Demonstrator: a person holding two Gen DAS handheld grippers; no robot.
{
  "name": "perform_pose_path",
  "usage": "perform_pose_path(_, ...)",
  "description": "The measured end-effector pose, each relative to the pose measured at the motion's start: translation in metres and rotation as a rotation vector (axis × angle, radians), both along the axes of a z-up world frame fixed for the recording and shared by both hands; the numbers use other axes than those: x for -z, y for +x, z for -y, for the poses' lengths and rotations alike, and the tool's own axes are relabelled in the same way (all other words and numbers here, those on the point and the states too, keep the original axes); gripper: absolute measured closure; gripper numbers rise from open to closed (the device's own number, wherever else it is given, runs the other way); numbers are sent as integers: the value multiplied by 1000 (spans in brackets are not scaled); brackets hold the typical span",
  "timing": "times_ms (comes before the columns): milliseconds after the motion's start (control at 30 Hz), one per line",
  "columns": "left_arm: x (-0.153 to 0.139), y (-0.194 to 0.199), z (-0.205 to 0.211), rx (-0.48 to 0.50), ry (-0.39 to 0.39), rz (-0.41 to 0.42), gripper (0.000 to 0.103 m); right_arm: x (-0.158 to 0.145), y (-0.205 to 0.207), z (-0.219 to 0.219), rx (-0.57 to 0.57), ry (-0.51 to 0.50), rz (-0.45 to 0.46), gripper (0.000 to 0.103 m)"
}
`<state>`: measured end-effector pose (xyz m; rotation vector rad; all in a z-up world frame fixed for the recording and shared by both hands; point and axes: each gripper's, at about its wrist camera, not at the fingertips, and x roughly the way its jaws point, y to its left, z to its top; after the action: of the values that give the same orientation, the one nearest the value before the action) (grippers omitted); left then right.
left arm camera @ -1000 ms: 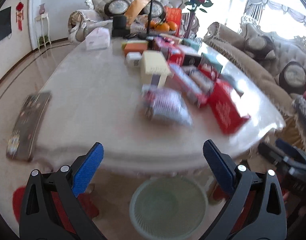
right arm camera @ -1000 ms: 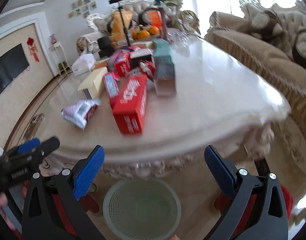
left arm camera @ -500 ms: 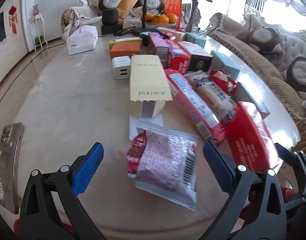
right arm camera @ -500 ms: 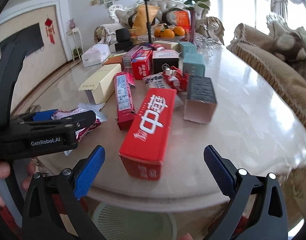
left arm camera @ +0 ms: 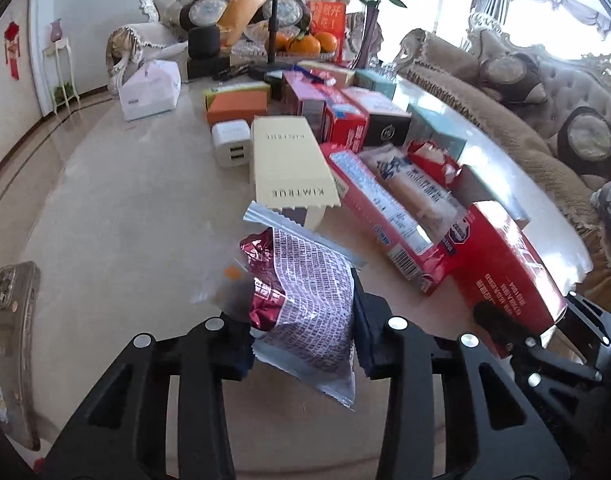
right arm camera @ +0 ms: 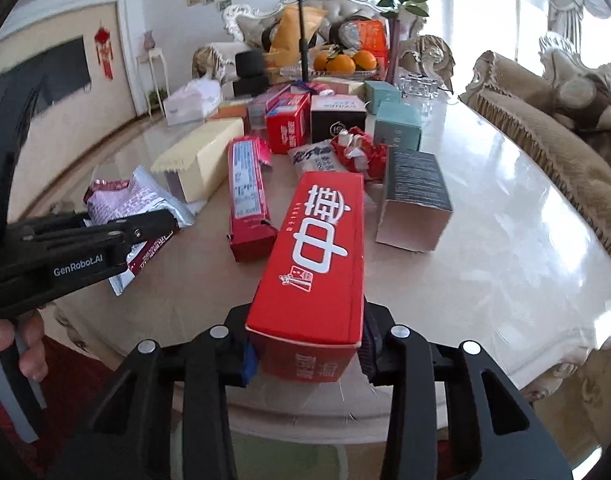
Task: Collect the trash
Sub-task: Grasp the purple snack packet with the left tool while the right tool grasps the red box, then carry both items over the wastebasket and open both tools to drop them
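Left gripper [left arm camera: 301, 328] clamped on a snack bag [left arm camera: 305, 300] at the near table [left arm camera: 125, 208] edge, right gripper [right arm camera: 305, 354] pinched on a long red box's [right arm camera: 317, 264] near end (far end among other packaging), phone [left arm camera: 11, 320] lain at left.

"KIMTRUE" on the cream box [left arm camera: 285, 160]; "GenRobot.AI" on the left gripper [right arm camera: 105, 236].

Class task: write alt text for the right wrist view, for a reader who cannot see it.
The right hand-held gripper grips a red box at the near edge of a marble table crowded with boxes; at left, the left hand-held gripper clamps a snack bag.
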<state>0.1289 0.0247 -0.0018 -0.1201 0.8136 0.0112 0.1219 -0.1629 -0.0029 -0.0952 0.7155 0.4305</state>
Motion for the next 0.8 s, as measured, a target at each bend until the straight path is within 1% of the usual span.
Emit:
perform_pose_path(100,-17,-18,-6,22,-27,41,64,-17,-12,16,-20,80,-3,67)
perform_pose_path(167,-34,-44,-7,65,-37,79,64,-30,-26,27,-48,118,-7,67)
perform_pose_path(200,-40,-58,-5,91,-33,90,64,-39,-41,36,-69,145,-11,67)
perform_pose_path(233,-44,-72,-2,120,-31,95,64,-43,-48,40,-81,160,-16,67)
perform_pose_path(267,-46,-91,2,161,-33,93,64,-48,-65,50,-104,185,-33,67)
perform_pose_path(333,-43,-118,12,223,-33,73,64,-48,-85,57,-133,201,-72,67)
perform_pose_path(400,-24,-142,24,282,-48,5,64,-34,-105,61,-156,203,-159,67)
perform_pose_path(433,-5,-150,31,300,-54,-47,64,-19,-114,61,-163,190,-213,67)
perform_pose_path(467,10,-153,35,306,-60,-86,64,-7,-117,60,-158,176,-249,67)
perform_pose_path(500,29,-155,38,307,-73,-136,64,10,-120,58,-149,159,-300,67)
perform_pose_path(533,57,-153,42,301,-96,-201,64,27,-121,55,-143,145,-352,67)
perform_pose_path(567,77,-150,44,297,-101,-243,64,48,-122,51,-139,130,-403,67)
perform_pose_path(600,99,-147,47,282,-95,-289,64,65,-124,47,-131,104,-434,67)
perform_pose_path(667,130,-142,50,272,-86,-355,64,96,-123,37,-130,54,-487,67)
perform_pose_path(700,144,-138,49,260,-91,-382,64,107,-122,34,-128,37,-504,67)
perform_pose_path(733,152,-135,49,253,-91,-400,63,119,-119,30,-130,16,-522,67)
perform_pose_path(767,160,-132,49,252,-95,-413,61,125,-117,29,-128,7,-525,66)
perform_pose_path(800,164,-129,48,244,-92,-413,54,131,-114,27,-126,-3,-525,66)
